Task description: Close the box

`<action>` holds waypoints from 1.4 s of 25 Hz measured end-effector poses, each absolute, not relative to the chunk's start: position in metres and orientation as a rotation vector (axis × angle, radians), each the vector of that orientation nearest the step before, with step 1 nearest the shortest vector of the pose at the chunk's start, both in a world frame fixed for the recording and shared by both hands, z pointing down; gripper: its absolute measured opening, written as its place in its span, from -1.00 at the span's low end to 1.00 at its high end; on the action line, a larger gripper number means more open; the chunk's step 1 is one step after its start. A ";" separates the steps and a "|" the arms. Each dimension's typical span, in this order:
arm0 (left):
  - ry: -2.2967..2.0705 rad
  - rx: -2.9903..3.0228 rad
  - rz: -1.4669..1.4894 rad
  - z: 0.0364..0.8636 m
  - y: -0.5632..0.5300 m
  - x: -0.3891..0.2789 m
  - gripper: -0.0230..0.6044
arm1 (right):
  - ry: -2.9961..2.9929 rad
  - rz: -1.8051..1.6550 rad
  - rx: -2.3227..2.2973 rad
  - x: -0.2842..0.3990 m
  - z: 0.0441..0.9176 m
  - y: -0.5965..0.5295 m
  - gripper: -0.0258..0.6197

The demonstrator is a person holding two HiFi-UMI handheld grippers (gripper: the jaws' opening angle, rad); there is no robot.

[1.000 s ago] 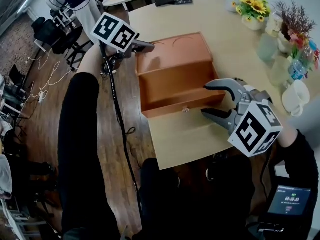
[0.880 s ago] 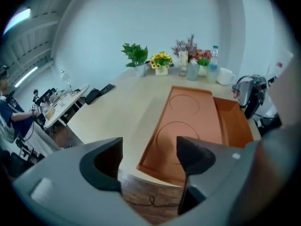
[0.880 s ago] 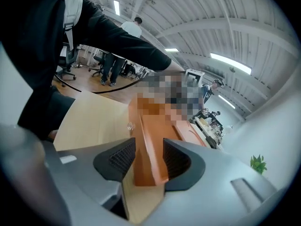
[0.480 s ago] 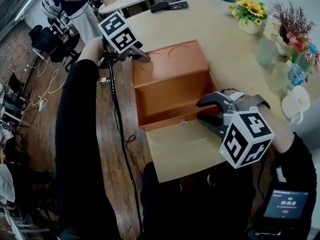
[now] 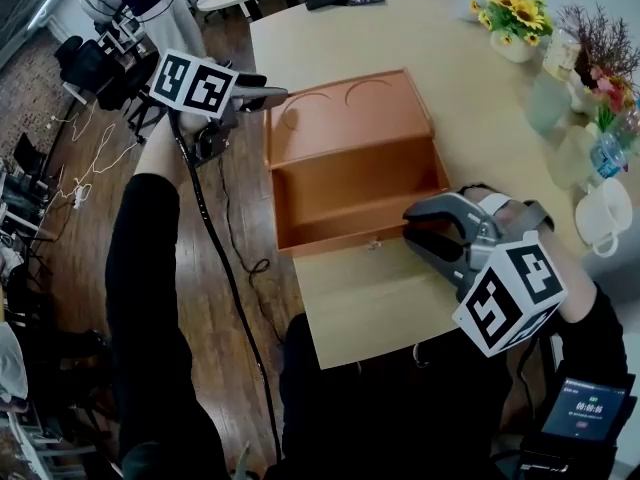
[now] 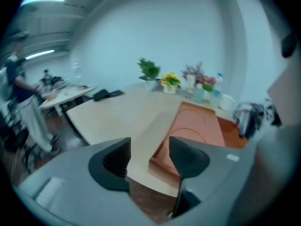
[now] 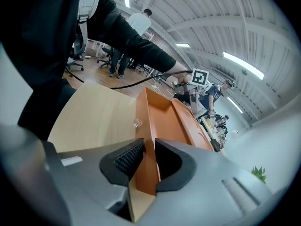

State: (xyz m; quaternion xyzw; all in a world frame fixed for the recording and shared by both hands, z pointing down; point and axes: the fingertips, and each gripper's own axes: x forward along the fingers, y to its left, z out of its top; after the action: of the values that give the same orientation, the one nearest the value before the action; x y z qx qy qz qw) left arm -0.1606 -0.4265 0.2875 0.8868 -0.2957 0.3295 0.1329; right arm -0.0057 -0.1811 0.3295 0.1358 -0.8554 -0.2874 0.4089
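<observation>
Right hand-held gripper (image 7: 148, 147): jaws just closing, now pinching front wall of open orange box (image 5: 350, 183) near its right end. Box on surface (image 5: 380, 298).
Left hand-held gripper (image 6: 149, 149): jaws just narrowing, part open, nothing between pads. Flat lid (image 5: 345, 118) corner just ahead.

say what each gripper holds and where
Right gripper, jaws just closing, pinches the orange box by its front wall's right end. Left gripper, jaws also just closing, holds nothing; nothing sits between them.
</observation>
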 end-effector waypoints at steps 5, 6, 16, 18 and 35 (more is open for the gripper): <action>-0.890 2.328 0.568 0.291 -0.397 -0.169 -0.16 | -2.159 -0.717 0.341 -0.006 0.331 -0.181 -0.68; -0.897 2.324 0.615 0.297 -0.391 -0.168 -0.16 | -2.160 -0.714 0.342 -0.005 0.331 -0.182 -0.68; -0.969 2.302 0.722 0.305 -0.383 -0.163 -0.37 | -2.150 -0.730 0.388 -0.008 0.331 -0.197 -0.68; -0.966 2.299 0.735 0.306 -0.382 -0.164 -0.37 | -2.146 -0.700 0.368 -0.009 0.334 -0.202 -0.69; -0.962 2.306 0.700 0.305 -0.382 -0.161 -0.37 | -2.110 -0.666 0.464 -0.012 0.326 -0.265 -0.65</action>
State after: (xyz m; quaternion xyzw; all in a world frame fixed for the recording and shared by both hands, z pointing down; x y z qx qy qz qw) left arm -0.1612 -0.3824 0.3047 0.8557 -0.3568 0.2598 0.2700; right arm -0.0123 -0.2647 0.3264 0.1856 -0.8443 -0.2663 0.4263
